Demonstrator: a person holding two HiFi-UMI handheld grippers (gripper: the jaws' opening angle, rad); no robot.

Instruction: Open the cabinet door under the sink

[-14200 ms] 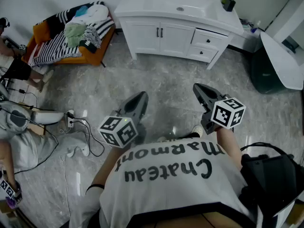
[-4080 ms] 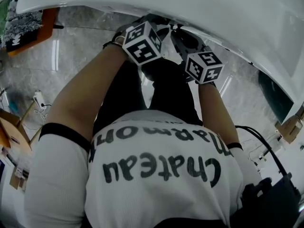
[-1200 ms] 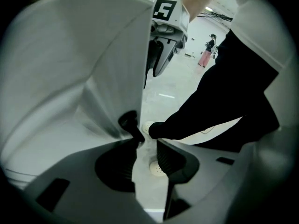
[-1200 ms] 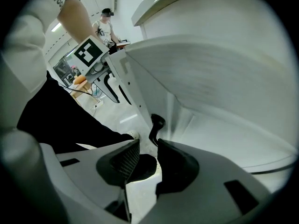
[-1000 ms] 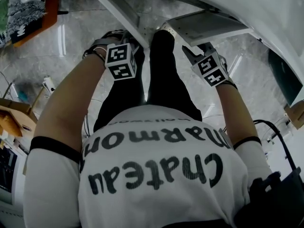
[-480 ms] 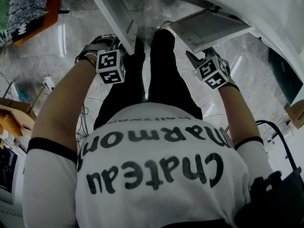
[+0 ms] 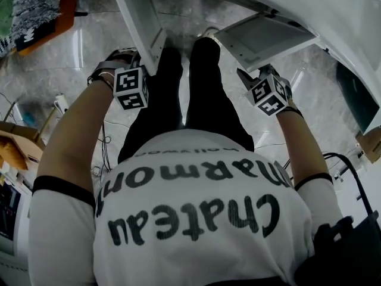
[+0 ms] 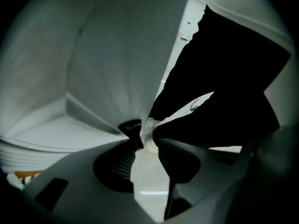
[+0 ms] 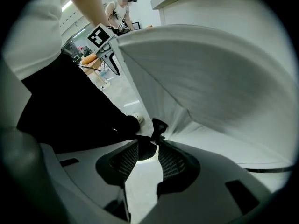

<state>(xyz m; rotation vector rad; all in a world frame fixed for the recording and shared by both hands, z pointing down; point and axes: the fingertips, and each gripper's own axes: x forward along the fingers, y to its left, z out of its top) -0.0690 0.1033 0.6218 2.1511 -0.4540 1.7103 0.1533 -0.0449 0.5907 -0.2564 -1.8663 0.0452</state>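
Since the left white painted cabinet door (image 7: 140,22) at eleven o'clock and the right white painted cabinet door (image 7: 265,37) at one o'clock both stood swung out under the sink, little seemed left to do. Each looked light, stiff and smooth-faced, and was best taken by its small black bar handle (image 8: 132,127) at the free edge. The left gripper (image 8: 148,142) had just been opening its jaws, with the handle at their tips, unclamped. The right gripper (image 9: 149,143) likewise held its jaws apart. The hinges and the cabinet interior were hidden beneath the white basin (image 7: 333,14).
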